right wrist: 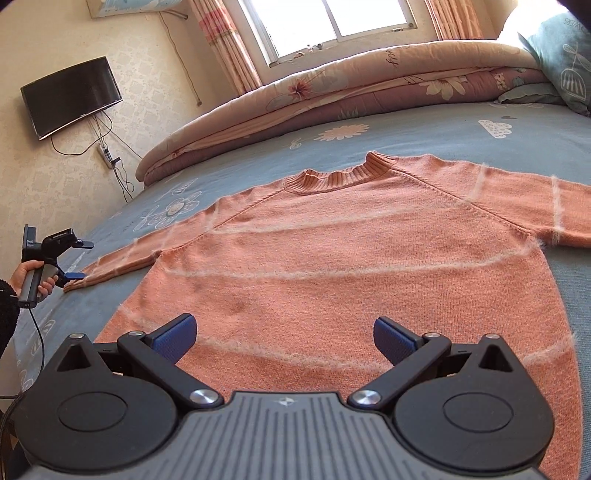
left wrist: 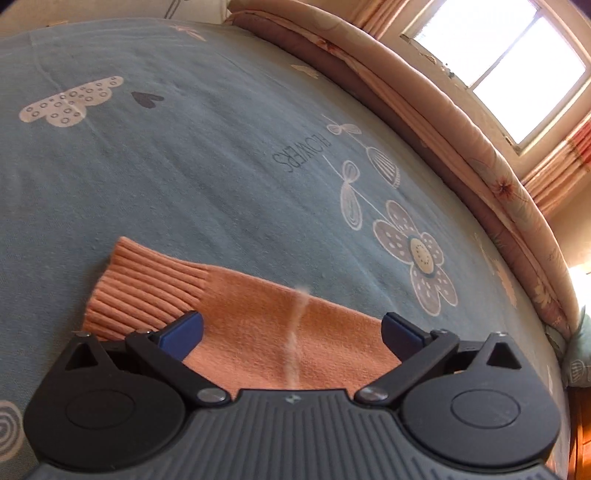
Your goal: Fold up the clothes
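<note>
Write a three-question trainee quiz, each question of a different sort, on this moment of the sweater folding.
1. True or false: the orange sweater lies spread flat on the blue bedsheet, front of the body facing up and neck away from the right gripper.
2. Which part of the sweater sits between the open fingers of the left gripper? A. collar B. sleeve near its ribbed cuff C. hem
3. Fill in: the folded quilt lies along the bed edge under the ____.

Key: 1 true; 2 B; 3 window.
</note>
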A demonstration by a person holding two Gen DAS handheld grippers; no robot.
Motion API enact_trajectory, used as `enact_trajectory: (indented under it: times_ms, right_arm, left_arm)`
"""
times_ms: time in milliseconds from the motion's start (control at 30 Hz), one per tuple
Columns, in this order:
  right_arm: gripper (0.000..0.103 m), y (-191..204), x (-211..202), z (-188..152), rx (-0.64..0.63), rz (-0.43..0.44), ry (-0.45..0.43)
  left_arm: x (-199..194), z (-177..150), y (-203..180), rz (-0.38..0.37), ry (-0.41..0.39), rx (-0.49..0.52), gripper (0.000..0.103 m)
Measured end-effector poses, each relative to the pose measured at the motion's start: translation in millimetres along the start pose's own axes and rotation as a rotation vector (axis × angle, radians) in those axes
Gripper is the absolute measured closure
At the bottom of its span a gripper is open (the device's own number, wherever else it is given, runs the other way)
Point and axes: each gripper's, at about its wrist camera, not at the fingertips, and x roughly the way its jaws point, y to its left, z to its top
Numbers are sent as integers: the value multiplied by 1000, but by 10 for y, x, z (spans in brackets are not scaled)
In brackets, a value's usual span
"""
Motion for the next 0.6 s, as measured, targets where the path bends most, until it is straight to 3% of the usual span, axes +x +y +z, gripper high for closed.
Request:
enact_trajectory:
  times_ms: [167,267,333,467,600]
  right_arm:
    - [0,-58,-35,25,33,4,-17]
    - [0,-67,-20,18,41,4,-14]
    - [0,-67,2,9,41,-5,-7]
    - [0,-79,12,1,44,-5,0]
    - [0,-112,20,-2,56,-16,4]
  left_arm:
    - [-78,19,-88,-6,-24,-47,1]
    - [-8,-90,-279,-133,34,-2,1]
    - [56,-204,-390,-174,73,44,1]
    - [131,-367,-380,-161,118,121,1]
    - [-77,-314,-244,-93,71,88,1]
